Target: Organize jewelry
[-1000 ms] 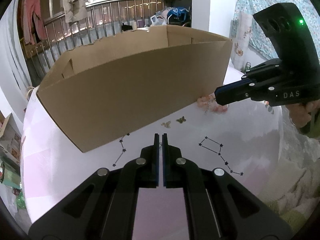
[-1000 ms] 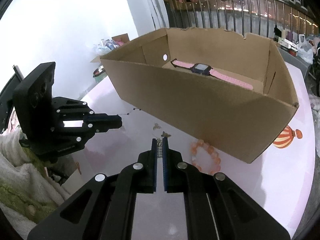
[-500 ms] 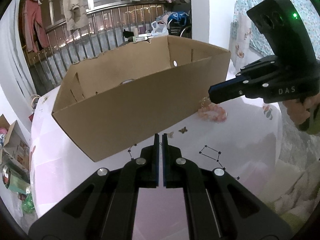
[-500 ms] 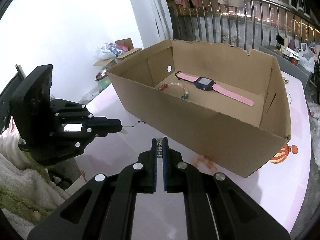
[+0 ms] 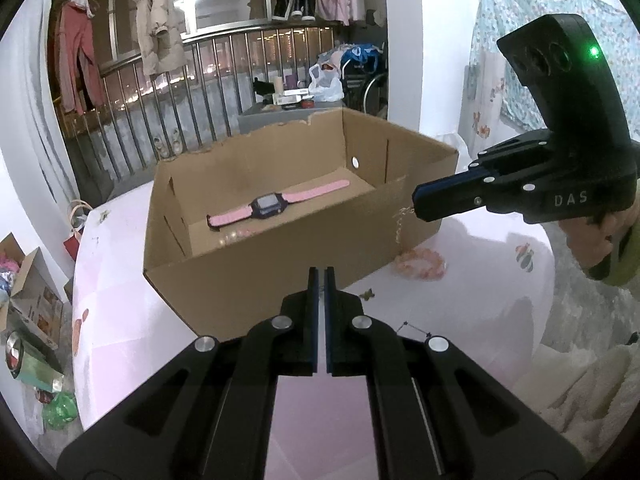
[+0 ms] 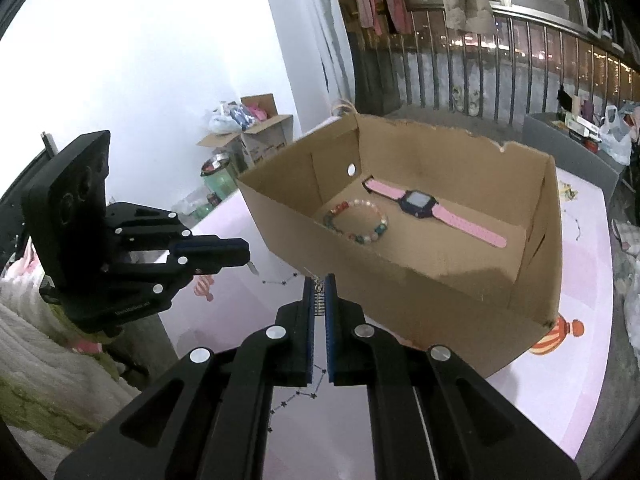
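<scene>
An open cardboard box [image 5: 280,248] [image 6: 400,292] stands on the pink table. A pink watch [image 5: 268,204] [image 6: 420,202] and a multicoloured bead bracelet [image 6: 356,220] lie inside it. A pink bead bracelet [image 5: 420,264] rests on the table by the box's right corner. My right gripper [image 6: 319,278] [image 5: 416,202] is shut on a thin gold chain [image 5: 400,224], which dangles from its tip in front of the box wall. My left gripper [image 5: 320,270] [image 6: 246,252] is shut above the table before the box. A small pale bit shows under its tip; what it is I cannot tell.
The pink tablecloth [image 5: 120,320] carries printed constellations, balloons and a bee. A small butterfly shape [image 5: 366,294] lies near my left fingers. A hand [image 5: 588,236] holds the right gripper. Cartons and bottles stand on the floor at left; a railing runs behind.
Both grippers have risen, so the box's inside with the watch and bead bracelet has come into view. The gold chain went up with the right gripper. Both jaws stayed shut.
</scene>
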A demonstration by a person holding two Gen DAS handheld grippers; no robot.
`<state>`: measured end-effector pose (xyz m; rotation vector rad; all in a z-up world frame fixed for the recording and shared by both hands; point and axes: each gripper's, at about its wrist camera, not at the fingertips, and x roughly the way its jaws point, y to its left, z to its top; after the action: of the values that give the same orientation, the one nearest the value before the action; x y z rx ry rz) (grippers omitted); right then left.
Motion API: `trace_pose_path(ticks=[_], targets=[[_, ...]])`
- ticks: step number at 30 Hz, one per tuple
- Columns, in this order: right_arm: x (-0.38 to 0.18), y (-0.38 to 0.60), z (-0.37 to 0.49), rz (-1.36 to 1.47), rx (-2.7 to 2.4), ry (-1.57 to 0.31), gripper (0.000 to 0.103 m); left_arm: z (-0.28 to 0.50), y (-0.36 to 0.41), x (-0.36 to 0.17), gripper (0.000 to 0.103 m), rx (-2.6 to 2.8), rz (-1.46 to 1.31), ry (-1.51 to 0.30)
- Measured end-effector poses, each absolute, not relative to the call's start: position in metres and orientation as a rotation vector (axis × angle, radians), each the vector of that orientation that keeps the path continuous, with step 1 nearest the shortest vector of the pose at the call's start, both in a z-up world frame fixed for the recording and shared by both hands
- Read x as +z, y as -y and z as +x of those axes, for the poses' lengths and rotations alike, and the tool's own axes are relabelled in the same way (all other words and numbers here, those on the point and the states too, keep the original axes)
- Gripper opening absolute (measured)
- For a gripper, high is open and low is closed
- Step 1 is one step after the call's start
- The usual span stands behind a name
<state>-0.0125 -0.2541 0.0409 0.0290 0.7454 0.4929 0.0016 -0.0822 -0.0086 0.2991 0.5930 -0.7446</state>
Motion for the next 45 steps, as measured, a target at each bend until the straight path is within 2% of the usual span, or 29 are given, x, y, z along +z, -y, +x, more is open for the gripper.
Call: trace_pose_path(ticks=[24,38,45], targets=[[0.105,0.258,0.012,0.002,0.517,-0.604,0.005,0.028,0.083,0.067,0.001,-0.741,0.303,-0.433],[0.111,0.284,0.062,0.045,0.446,-0.608,0.005,0.093,0.109,0.069,0.001,-0.765,0.266,-0.487],[0.091,0.295,0.090,0.048,0.380,-0.681,0.005,0.119,0.130,0.057,0.001,-0.770,0.296,-0.541]])
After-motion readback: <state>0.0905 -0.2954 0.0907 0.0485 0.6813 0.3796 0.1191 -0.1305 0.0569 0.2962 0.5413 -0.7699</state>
